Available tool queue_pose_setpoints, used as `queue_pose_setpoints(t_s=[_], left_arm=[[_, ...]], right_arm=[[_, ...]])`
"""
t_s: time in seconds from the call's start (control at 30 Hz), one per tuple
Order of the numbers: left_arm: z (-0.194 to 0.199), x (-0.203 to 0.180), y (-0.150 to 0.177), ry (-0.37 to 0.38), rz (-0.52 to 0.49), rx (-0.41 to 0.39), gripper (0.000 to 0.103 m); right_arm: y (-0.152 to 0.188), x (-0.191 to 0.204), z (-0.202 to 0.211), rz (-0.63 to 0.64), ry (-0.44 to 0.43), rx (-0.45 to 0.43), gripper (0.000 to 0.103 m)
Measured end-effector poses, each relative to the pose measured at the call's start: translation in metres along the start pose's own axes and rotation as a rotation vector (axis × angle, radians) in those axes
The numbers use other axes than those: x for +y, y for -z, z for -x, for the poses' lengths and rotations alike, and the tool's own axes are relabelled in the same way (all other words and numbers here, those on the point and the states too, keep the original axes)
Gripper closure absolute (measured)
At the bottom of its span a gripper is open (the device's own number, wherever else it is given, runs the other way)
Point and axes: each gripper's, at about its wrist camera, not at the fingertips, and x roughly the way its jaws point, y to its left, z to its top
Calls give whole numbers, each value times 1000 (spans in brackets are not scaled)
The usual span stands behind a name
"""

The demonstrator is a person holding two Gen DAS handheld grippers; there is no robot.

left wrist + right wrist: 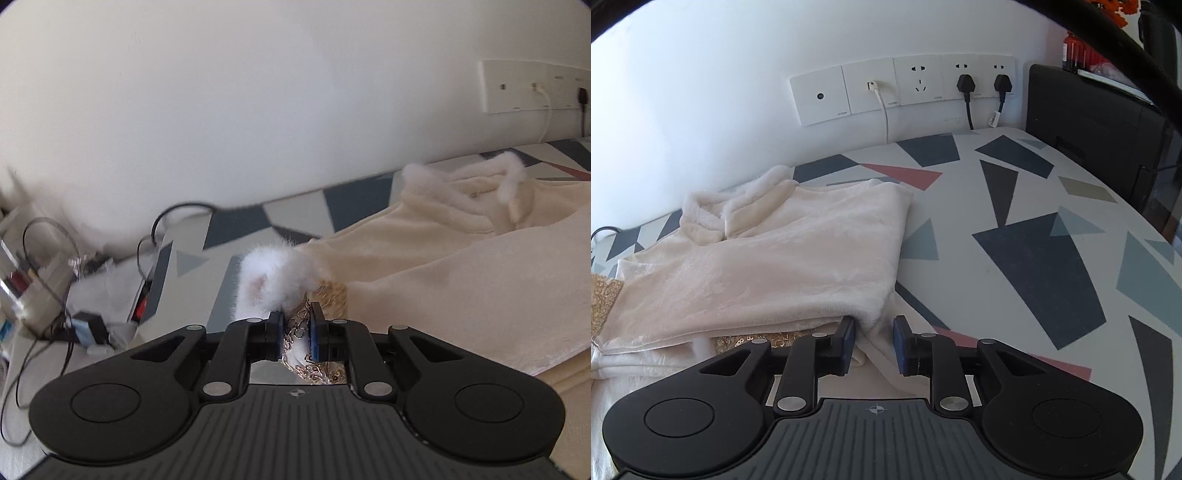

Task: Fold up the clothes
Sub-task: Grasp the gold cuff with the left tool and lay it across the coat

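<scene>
A cream plush garment (461, 258) lies partly folded on a table with a geometric-patterned cover (1034, 240). My left gripper (297, 314) is shut on the end of a sleeve, on its gold sequined band (295, 328), just behind the white fur cuff (275, 277). The sleeve is lifted off the table. In the right wrist view the same garment (775, 258) is spread to the left. My right gripper (874, 325) stands open over the garment's near right corner. Cloth lies between its blue pads (849, 332), but they do not press on it.
A row of wall sockets (905, 88) with plugged cables sits behind the table. A black box (1089, 129) stands at the far right edge. Cables and small clutter (92, 302) crowd the table's left end against the wall.
</scene>
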Motion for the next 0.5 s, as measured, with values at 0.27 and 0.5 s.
queue_pose_setpoints(t_s=[0.27,0.5], left_arm=[[20,-72,0,289,-266,-88,76],[61,-58,3,571,-229,-200,33]], right_arm=[[0,-1,0,1,-5,5,81],[-1,-4,3,-6,-13,7,81]])
